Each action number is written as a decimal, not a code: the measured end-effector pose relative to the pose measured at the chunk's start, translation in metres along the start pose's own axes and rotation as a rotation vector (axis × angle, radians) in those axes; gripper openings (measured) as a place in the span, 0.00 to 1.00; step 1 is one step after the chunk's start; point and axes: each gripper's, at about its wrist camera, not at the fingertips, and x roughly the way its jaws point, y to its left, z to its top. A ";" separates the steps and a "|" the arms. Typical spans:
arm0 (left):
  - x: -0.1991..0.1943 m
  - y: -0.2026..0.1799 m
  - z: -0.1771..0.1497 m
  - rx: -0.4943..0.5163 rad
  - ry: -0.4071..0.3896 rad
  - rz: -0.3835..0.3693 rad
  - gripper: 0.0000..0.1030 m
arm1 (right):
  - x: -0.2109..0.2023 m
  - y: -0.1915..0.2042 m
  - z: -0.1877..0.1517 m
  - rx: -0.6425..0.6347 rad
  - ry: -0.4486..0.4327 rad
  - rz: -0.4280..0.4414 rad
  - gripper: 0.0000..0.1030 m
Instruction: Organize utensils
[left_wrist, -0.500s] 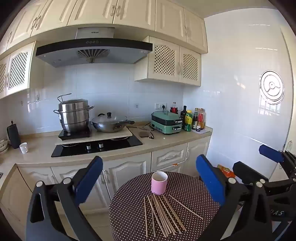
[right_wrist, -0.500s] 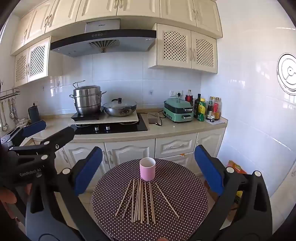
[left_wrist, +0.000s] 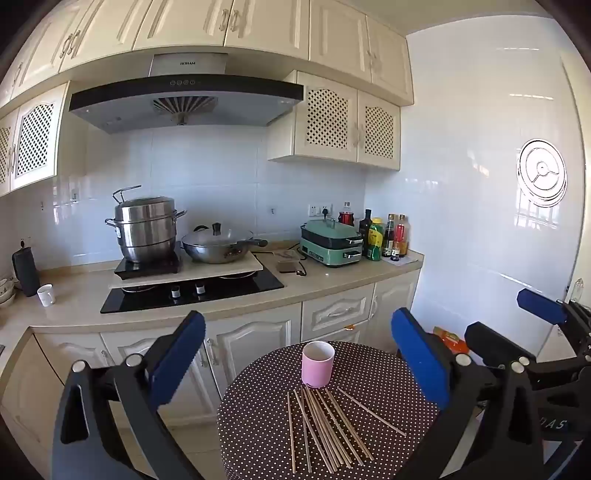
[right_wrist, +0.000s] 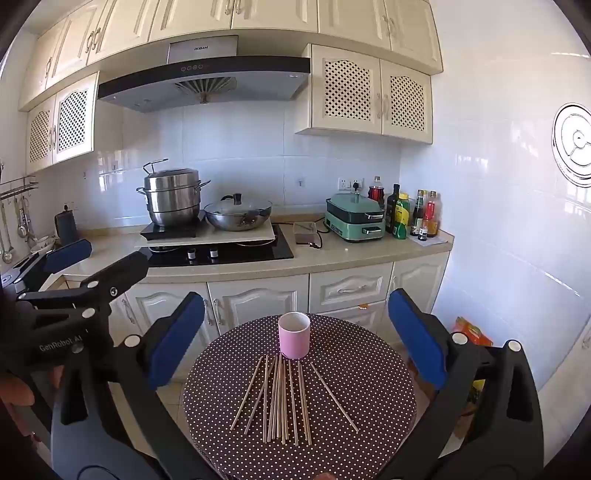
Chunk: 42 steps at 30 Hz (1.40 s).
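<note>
Two hand-held grippers hung with their jaws spread wide and empty above a small round bench (left_wrist: 388, 373) covered in a dark, white-dotted cloth. Seen from the left wrist, the left hand-held gripper (left_wrist: 299, 362) framed a pink cup (left_wrist: 317, 363) standing upright near the far side of the bench, while the right hand-held gripper (left_wrist: 513, 317) showed at the right edge of that view, well apart from the cup. From the right wrist, the right hand-held gripper (right_wrist: 295, 341) framed the same pink cup (right_wrist: 293, 335), with the left hand-held gripper (right_wrist: 99, 256) visible off to the left, beside the bench (right_wrist: 369, 354) rather than over it. A fan of wooden chopsticks (left_wrist: 325, 428) lay flat on the cloth just on the near side of the cup, their far ends gathered close to its base and their near ends splayed outward; none stood in the cup. In the right wrist view the chopsticks (right_wrist: 284, 398) lay mostly side by side, with a few angled off to either side. Neither gripper touched the chopsticks or the cup. Behind the bench ran a kitchen counter (right_wrist: 332, 258) carrying a steel steamer pot (right_wrist: 173, 201), a lidded wok (right_wrist: 238, 216), a green electric cooker (right_wrist: 356, 218) and a cluster of bottles (right_wrist: 413, 214).
</note>
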 end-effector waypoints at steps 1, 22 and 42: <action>0.000 0.002 0.002 0.000 0.000 0.000 0.96 | 0.000 0.000 -0.001 0.000 0.000 0.000 0.94; 0.002 -0.001 -0.006 0.003 0.006 -0.008 0.96 | 0.000 0.002 0.005 0.010 0.017 0.005 0.94; 0.001 -0.001 -0.007 0.016 0.005 -0.008 0.96 | -0.002 0.004 0.003 0.010 0.020 0.005 0.94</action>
